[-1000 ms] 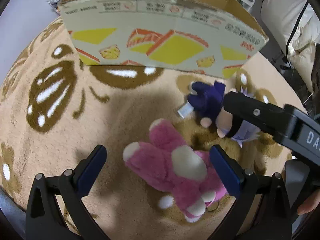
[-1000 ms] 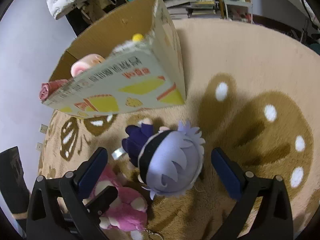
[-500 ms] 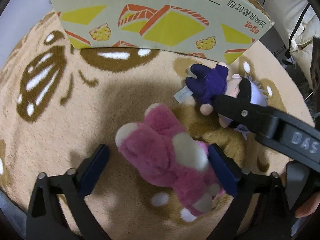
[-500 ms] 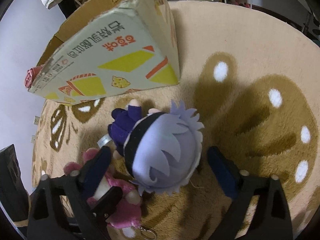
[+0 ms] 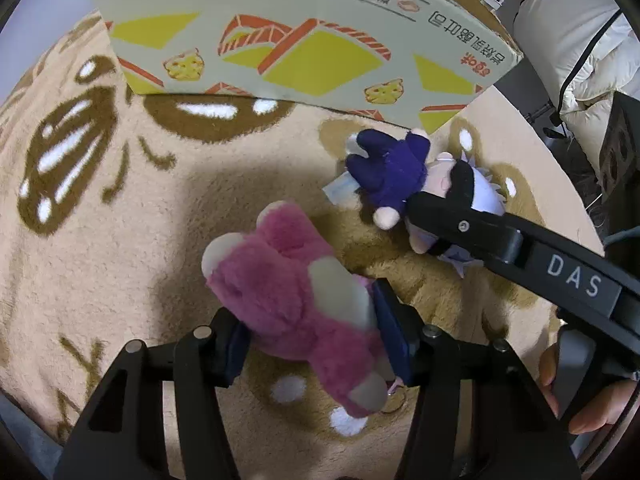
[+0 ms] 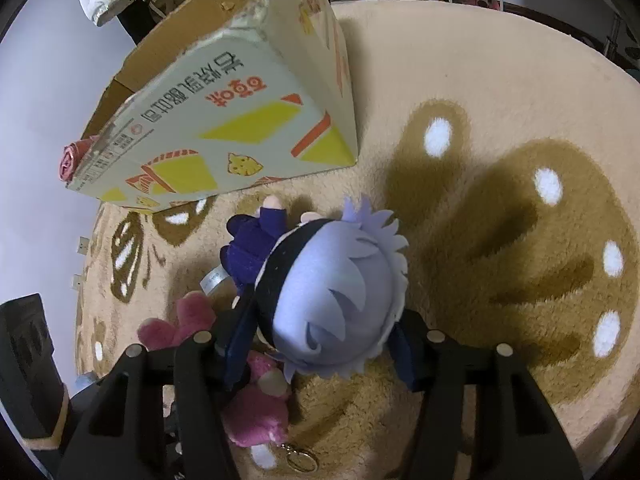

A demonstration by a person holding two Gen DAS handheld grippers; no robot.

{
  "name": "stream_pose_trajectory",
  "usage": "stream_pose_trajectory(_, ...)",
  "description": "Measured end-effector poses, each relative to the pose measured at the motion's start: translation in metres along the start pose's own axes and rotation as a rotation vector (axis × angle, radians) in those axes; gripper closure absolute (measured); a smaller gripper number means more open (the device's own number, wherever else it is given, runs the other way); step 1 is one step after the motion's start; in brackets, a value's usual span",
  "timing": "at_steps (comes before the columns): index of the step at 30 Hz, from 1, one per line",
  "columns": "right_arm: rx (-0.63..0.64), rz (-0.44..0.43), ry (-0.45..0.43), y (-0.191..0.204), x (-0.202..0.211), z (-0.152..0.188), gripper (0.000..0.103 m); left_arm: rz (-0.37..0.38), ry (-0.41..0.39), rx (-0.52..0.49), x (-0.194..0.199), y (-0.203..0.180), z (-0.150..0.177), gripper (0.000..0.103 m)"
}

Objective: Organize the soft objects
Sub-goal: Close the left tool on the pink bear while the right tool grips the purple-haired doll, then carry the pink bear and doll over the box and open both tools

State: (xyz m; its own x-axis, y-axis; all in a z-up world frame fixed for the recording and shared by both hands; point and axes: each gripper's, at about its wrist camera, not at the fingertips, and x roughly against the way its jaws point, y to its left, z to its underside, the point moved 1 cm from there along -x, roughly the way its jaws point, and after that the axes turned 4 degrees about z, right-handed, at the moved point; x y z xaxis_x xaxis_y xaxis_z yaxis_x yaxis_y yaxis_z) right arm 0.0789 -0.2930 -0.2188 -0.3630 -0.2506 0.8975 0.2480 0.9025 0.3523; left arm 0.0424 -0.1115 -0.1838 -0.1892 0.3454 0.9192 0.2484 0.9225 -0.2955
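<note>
Left gripper (image 5: 316, 332): jaws having just been closing, blue pads now pressing both flanks of a pink plush bear (image 5: 296, 304) lying on the tan patterned rug (image 5: 120, 240). Right gripper (image 5: 452, 220): one black finger crossing a purple-clothed, pale-haired plush doll (image 5: 392, 176). Printed cardboard box (image 5: 304, 36): standing behind both toys. A hand (image 5: 592, 400): showing at right edge.

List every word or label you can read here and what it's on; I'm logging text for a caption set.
"DAS": white letters on the arm of the right hand-held gripper, seen from the left wrist view.
Large red and black East Asian lettering on the box: upside down here, not read with confidence.
Small print along the box's top edge: too small to read.
White tag on the doll: blurred, unreadable.
</note>
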Motion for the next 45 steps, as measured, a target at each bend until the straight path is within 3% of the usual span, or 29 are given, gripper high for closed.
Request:
stream_pose_trajectory(8, 0.016, -0.024, -0.07, 0.005, 0.025, 0.001, 0.041, -0.102, -0.089, -0.059, 0.023, -0.004, -0.008, 0.049)
stream_pose_trajectory(23, 0.074, -0.076, -0.27, 0.022, 0.092, 0.002, 0.041, -0.303, -0.455, -0.15, 0.114, -0.004, -0.025, 0.049)
stream_pose_trajectory(33, 0.14, -0.068, -0.411, 0.036, 0.131, 0.0, 0.041, -0.342, -0.705, -0.235, 0.195, -0.024, -0.032, 0.049)
stream_pose_trajectory(45, 0.199, -0.051, -0.596, 0.055, 0.176, -0.01, 0.041, -0.344, -0.868, -0.3, 0.245, -0.03, -0.056, 0.049)
